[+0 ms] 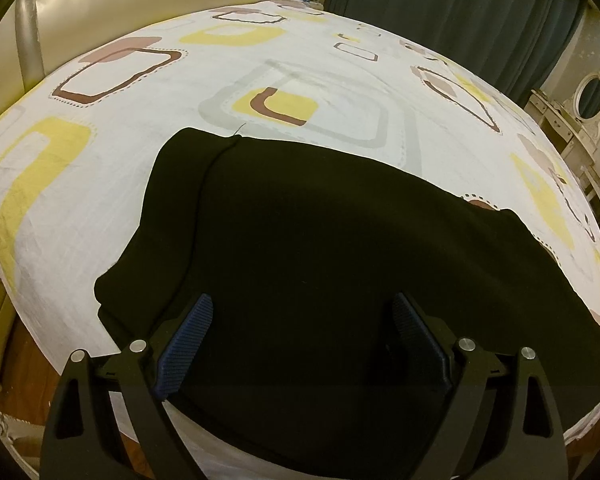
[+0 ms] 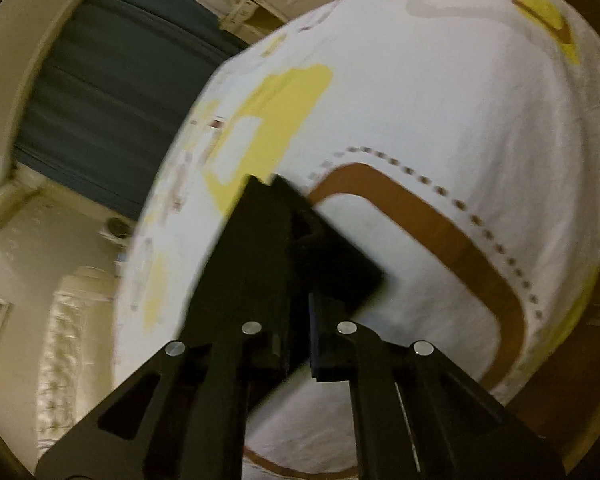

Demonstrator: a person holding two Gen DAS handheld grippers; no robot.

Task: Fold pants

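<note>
Bed sheet (image 1: 148, 184): a white sheet printed with yellow, brown and grey rounded rectangles is spread over the bed; it carries the garment and nothing else is seen lying on it.

Headboard (image 1: 112, 4): a cream padded headboard is seen at the far left of the left wrist view, behind the bed.

Pants (image 1: 320, 260): black, lying flat on the sheet at the near edge of the bed. The cloth is so dark that few details are shown — only one seam or fold line that runs from the far left corner down toward the near left. The near edge hangs a little over the bed edge, and the right part reaches the right side of the bed.

Left gripper (image 1: 304, 316): it hangs over the pants, pointed downward. Its jaws are spread wide, the blue ribbed pads (image 1: 188, 340) well apart, with nothing pinched between them.

Curtain (image 1: 460, 12): a dark blue-green curtain is seen behind the bed, on the right.

Dressing table (image 1: 572, 120): white, with an oval mirror, at the far right.

Right gripper (image 2: 268, 184): its jaws are pressed together; the picture is blurred, and a dark shape beside the fingers cannot be identified — cloth or gripper part, it cannot be told. Under it only the sheet is seen.
</note>
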